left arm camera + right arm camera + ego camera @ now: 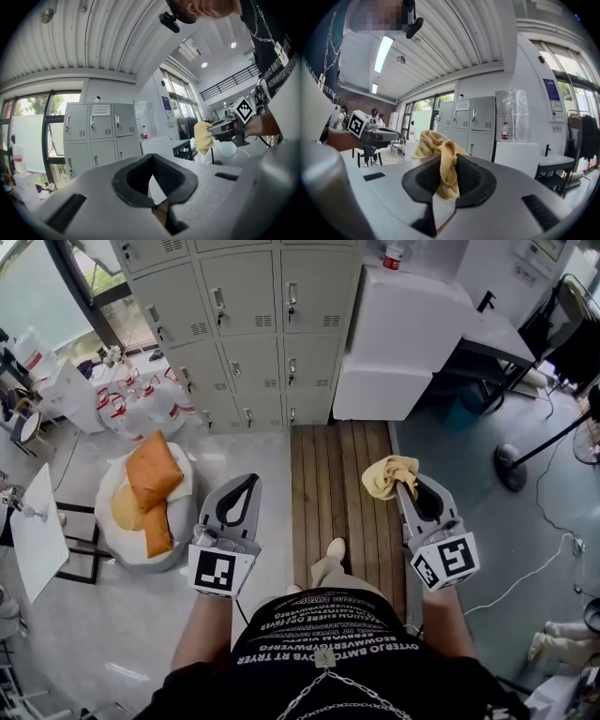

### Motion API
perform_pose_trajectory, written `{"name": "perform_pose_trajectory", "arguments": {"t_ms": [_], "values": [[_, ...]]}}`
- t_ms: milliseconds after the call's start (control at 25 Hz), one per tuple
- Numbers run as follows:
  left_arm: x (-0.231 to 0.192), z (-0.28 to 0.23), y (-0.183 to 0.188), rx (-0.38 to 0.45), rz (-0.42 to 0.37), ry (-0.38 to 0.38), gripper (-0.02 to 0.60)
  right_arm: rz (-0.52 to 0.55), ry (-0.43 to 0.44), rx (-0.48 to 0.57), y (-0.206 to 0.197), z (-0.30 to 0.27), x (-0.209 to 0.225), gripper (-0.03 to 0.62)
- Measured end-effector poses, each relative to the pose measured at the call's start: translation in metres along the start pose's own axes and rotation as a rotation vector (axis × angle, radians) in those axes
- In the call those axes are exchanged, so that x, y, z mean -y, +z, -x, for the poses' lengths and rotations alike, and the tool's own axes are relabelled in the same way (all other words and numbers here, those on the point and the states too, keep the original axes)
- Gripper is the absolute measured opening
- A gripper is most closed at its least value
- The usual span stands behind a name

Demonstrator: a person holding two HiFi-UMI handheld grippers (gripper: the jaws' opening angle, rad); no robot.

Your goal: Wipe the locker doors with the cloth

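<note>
Indoors, pale floor with one wood-plank strip fronting grey lockers and one white cabinet; two grippers: left gripper pressed together, empty, right gripper pinching the one yellow cloth, well apart from the lockers.

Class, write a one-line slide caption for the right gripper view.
Right gripper shut on a yellow cloth, grey lockers standing ahead.

The right tool has its jaws pinched on a yellow cloth, which bunches up above them. Grey lockers stand ahead, and the left tool hangs off to the left.
</note>
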State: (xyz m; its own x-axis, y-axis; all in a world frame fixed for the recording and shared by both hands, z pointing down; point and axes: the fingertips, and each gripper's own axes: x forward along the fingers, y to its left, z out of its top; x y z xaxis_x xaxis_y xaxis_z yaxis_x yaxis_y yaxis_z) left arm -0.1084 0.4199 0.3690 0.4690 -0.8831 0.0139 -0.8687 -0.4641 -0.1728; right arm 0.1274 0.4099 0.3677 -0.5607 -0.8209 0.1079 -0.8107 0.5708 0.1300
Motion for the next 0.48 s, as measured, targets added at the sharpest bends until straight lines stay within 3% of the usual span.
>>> {"name": "perform_pose_trajectory", "arguments": {"t_ms": [480], "values": [[0.001,-0.058,-0.016,-0.034,0.018,0.004,0.005,-0.017,0.064,-0.015,-0.016,-0.041,0.038,0.055]]}}
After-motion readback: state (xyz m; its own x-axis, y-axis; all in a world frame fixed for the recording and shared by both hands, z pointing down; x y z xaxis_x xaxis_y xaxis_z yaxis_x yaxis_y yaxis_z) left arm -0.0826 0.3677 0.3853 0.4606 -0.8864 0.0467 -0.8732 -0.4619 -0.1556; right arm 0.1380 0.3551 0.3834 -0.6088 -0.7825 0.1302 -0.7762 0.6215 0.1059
